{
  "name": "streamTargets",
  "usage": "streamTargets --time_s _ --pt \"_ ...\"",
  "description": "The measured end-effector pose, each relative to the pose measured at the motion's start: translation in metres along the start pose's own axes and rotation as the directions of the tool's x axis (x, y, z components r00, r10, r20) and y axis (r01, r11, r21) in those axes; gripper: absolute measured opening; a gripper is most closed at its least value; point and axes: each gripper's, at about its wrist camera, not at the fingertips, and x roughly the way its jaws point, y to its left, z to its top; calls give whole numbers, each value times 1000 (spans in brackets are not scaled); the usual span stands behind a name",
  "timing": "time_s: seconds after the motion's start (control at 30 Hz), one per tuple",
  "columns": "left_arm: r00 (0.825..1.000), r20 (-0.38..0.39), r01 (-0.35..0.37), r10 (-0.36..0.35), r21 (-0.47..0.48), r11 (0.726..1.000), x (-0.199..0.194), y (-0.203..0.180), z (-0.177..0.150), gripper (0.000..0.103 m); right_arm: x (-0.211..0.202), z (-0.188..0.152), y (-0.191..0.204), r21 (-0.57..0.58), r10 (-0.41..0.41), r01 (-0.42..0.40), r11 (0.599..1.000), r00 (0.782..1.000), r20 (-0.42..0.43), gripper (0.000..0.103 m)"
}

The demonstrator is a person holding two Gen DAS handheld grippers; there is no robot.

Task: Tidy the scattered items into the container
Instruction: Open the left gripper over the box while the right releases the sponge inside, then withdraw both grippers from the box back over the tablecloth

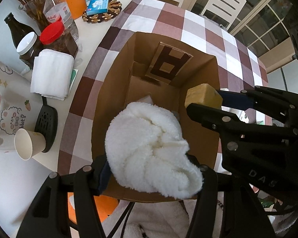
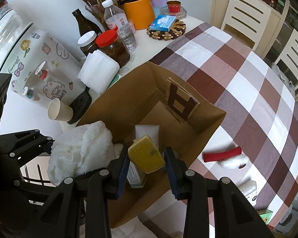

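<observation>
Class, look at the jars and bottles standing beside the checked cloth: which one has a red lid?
The wide jar of dark brown contents, beside the folded white napkins. The jar behind it and the water bottle have white caps.

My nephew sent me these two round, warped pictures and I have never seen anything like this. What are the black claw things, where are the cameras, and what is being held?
The black claws are hand-held grippers, one in each of a person's hands, each with a wide-angle camera looking along its fingers. One picture is from the left gripper, which holds a fluffy white towel. The other is from the right gripper, which holds a yellow sponge. Both hang over an open cardboard box on a checked tablecloth. A red and white item lies on the cloth beside the box. Jars, bottles and a paper cup crowd the table's far side.
</observation>
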Motion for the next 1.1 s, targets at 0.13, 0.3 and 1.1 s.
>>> streamTargets --time_s 0.13,0.3,1.1 --pt "1000 -4 -3 3 -2 1000 0 0 0 61 0 0 1 -2 1 -1 1000 1000 1 36" --pt "1000 -9 -11 11 -6 1000 -1 2 -1 68 -3 1 0 3 1 -1 1000 1000 5 37" --pt "999 -20 -45 46 22 999 -9 -4 -7 80 -21 -7 -18 79 -44 42 996 999 26 54"
